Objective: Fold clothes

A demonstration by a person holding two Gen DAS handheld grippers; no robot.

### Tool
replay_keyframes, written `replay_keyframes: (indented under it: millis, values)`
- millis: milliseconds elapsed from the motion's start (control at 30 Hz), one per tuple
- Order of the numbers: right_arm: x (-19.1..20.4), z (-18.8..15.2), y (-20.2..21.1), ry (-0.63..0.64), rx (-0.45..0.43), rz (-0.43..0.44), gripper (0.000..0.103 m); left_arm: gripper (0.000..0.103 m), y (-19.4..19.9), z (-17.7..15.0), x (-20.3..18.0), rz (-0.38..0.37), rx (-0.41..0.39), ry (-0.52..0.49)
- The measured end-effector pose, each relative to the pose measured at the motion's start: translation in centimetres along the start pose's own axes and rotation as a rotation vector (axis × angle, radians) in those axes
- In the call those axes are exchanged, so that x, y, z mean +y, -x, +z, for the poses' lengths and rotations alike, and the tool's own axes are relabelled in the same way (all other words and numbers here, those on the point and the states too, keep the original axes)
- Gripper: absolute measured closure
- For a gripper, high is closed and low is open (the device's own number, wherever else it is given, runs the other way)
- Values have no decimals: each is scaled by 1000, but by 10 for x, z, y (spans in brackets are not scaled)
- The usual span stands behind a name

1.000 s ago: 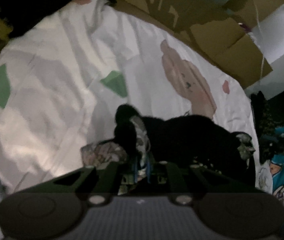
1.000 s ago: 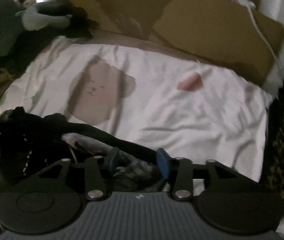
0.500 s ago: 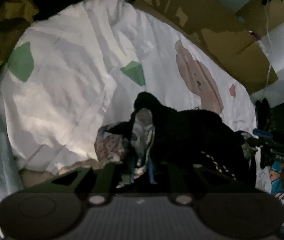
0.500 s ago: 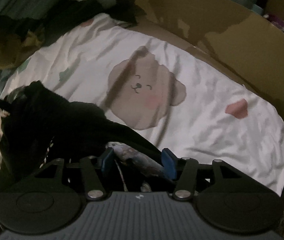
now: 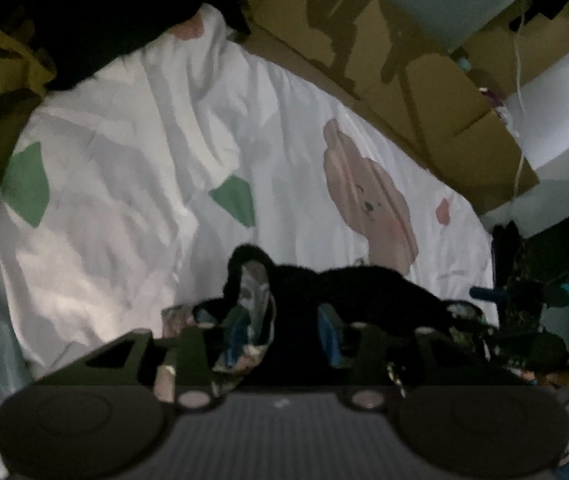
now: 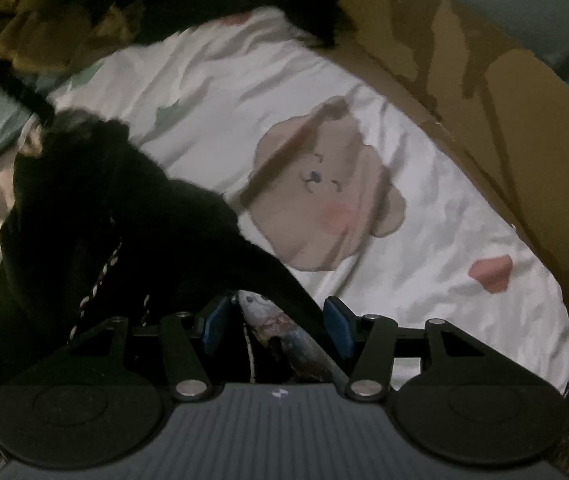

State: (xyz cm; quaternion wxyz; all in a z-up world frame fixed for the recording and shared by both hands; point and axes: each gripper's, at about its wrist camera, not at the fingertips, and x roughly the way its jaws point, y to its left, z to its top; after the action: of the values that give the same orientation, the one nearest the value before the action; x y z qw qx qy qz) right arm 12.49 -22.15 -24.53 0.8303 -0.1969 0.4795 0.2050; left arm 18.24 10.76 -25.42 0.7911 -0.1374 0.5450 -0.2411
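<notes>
A black garment (image 5: 364, 292) with a pale patterned lining and a striped drawstring lies bunched on a white bear-print bedsheet (image 5: 124, 184). My left gripper (image 5: 282, 332) hovers over its near edge. Its jaws are opening, and a fold of the lining (image 5: 256, 312) and black cloth lie loose between the blue pads (image 5: 236, 332). In the right wrist view the same black garment (image 6: 124, 220) fills the left side. My right gripper (image 6: 278, 326) is open, with a twisted strip of lining (image 6: 280, 328) lying between its pads, untouched by them.
Brown cardboard (image 5: 424, 92) (image 6: 504, 92) lines the far edge of the bed. A pile of dark and mustard clothes (image 5: 12, 52) (image 6: 44, 32) sits at the upper left. A white cable (image 5: 518, 100) hangs at the right. The bear print (image 6: 324, 200) lies beyond the garment.
The left jaws, shut on the lining fold a second ago, have spread apart and the hand has lifted slightly. The right gripper has rolled and slid sideways, its jaws a little wider.
</notes>
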Motion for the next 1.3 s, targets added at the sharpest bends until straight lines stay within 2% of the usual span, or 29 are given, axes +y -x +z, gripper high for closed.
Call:
replay_keyframes:
  millis: [133,233,433,500,567,600,667,700,800,1033,1067,1133,1300]
  values:
    - [10,4,-12,87,38,5,44,58,2,9,3,9,-7,16]
    - [14,6,-19,109,52,15,44,47,-1,11,6,22,-13,23]
    - [20,8,-34,132,76,18,45,45,-35,17,13,67,38,12]
    - [22,7,-40,135,97,21,54,45,-47,16,16,75,59,18]
    - [27,5,-43,147,113,26,77,44,-57,15,19,82,81,27]
    - [29,4,-45,152,121,29,84,43,-61,13,20,80,90,31]
    - [31,2,-41,153,101,19,94,42,-67,8,23,72,108,41]
    - [31,2,-39,148,87,9,95,41,-69,6,24,68,114,40]
    - [14,4,-28,46,20,-44,96,41,-71,2,28,60,115,38]
    - [-47,3,-10,-256,-45,-61,98,41,-68,0,31,44,106,31]
    - [-53,2,-10,-284,-51,-66,103,41,-69,1,31,44,109,30]
    - [-63,-2,-11,-350,-52,-120,103,41,-69,2,30,48,114,29]
    - [-94,-16,-13,-514,-61,-111,103,41,-69,0,31,37,107,33]
